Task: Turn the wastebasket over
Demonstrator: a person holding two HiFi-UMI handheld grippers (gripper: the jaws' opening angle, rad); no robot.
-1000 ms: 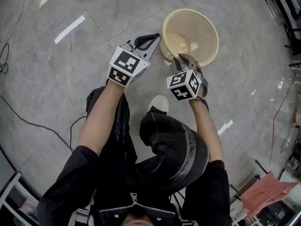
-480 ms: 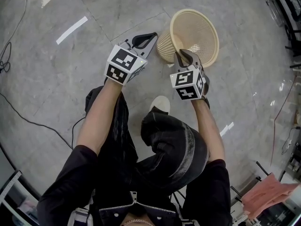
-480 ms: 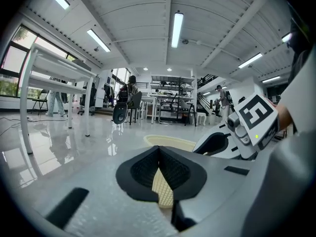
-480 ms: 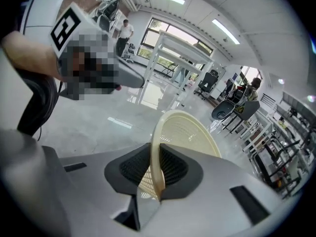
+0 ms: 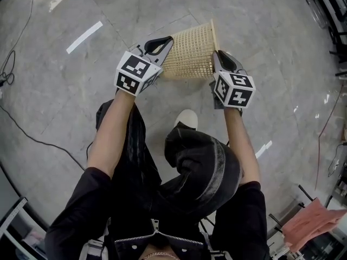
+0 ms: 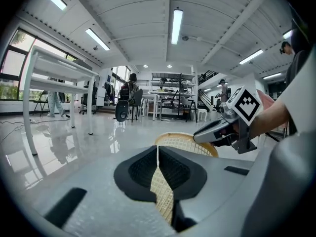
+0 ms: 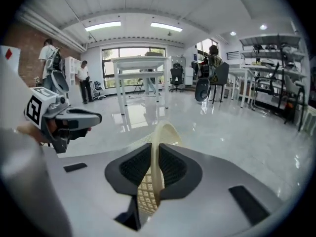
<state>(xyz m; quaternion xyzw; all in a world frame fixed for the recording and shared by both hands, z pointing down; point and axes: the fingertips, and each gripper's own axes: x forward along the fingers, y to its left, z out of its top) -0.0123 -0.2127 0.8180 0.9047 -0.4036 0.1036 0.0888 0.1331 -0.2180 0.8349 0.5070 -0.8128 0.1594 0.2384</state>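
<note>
The wastebasket (image 5: 190, 56) is a cream mesh bin, held off the floor and lying on its side, mouth turned to the right. My left gripper (image 5: 164, 42) is shut on the thin mesh wall at its narrow bottom end; in the left gripper view the mesh (image 6: 190, 144) shows between the pads. My right gripper (image 5: 216, 57) clamps the rim (image 7: 165, 132), its jaws still closing, with the pads pressing on the rim's edge. Each gripper view shows the other gripper across the basket.
The person's white shoe (image 5: 185, 118) stands on the grey marble floor just below the basket. A black cable (image 5: 32, 137) runs across the floor at the left. White tables (image 6: 54, 78) and office chairs (image 7: 203, 89) stand farther off, with people in the background.
The basket has gone from mouth-up to lying on its side, lifted between both grippers. The right gripper rolled and rose with the rim; the left gripper shifted slightly left.
</note>
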